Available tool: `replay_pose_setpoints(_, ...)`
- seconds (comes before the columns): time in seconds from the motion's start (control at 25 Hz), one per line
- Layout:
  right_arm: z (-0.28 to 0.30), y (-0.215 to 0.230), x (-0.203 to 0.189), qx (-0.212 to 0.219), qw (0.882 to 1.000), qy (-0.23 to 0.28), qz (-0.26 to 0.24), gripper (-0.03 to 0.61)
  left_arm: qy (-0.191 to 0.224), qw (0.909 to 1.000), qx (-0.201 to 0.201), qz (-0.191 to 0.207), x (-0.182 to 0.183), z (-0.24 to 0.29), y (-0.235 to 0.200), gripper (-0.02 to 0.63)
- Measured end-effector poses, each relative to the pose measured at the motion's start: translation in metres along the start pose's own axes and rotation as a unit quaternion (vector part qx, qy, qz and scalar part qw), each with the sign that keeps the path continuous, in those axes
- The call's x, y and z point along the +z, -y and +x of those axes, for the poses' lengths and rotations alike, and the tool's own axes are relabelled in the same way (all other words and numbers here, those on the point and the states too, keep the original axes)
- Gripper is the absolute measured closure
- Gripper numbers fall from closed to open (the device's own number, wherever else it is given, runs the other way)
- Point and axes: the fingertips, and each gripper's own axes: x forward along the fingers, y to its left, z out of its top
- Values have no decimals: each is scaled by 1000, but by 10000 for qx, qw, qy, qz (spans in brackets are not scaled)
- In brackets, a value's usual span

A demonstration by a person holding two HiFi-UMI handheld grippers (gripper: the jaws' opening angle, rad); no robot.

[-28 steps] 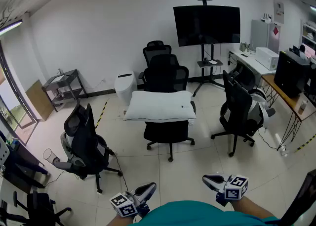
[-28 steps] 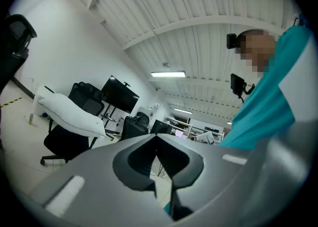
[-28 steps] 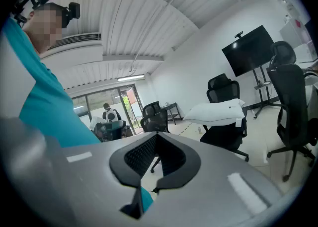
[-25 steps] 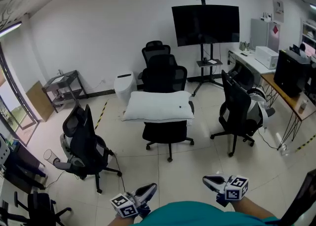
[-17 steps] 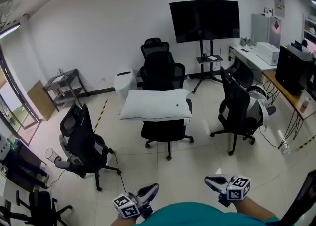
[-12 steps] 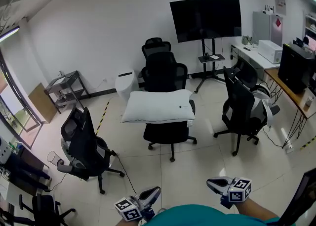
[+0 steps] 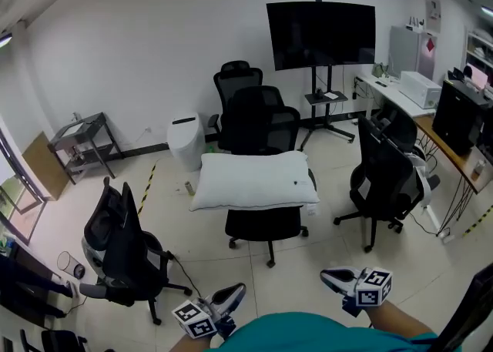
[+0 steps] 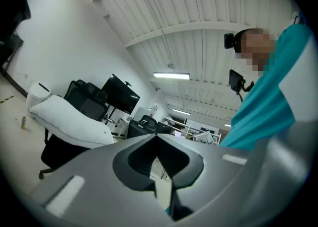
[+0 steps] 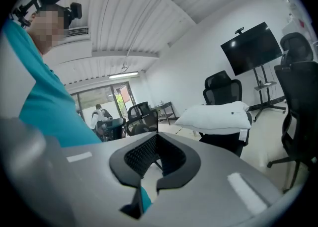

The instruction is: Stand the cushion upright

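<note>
Pale tiled office floor [image 7: 308, 258] underfoot. Holding left tool [image 7: 235, 292] and right tool [image 7: 327, 276] low by the body, both pinched closed on nothing, probably just carrying them along until close enough to grab. Further out, eyeing the white cushion [image 7: 254, 181] lying flat across the seat of a black chair [image 7: 262, 224], well apart from both tools, not yet stood up. Beyond that, spotting more chairs, a TV [image 7: 320, 33] against the white wall, and a bench [image 7: 389, 95] running along the right.
</note>
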Motion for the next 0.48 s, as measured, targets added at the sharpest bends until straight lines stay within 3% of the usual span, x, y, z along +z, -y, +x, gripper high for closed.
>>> replay_pose_setpoints(0.2,64,14,44,-201,9997,112,-90,575,-176,9993,-265,191,47,1,-66,603)
replay_pose_setpoints(0.48,108,78,61,-258,9996,60,25,575,-416,9974,-502,317,62,54,-131,601)
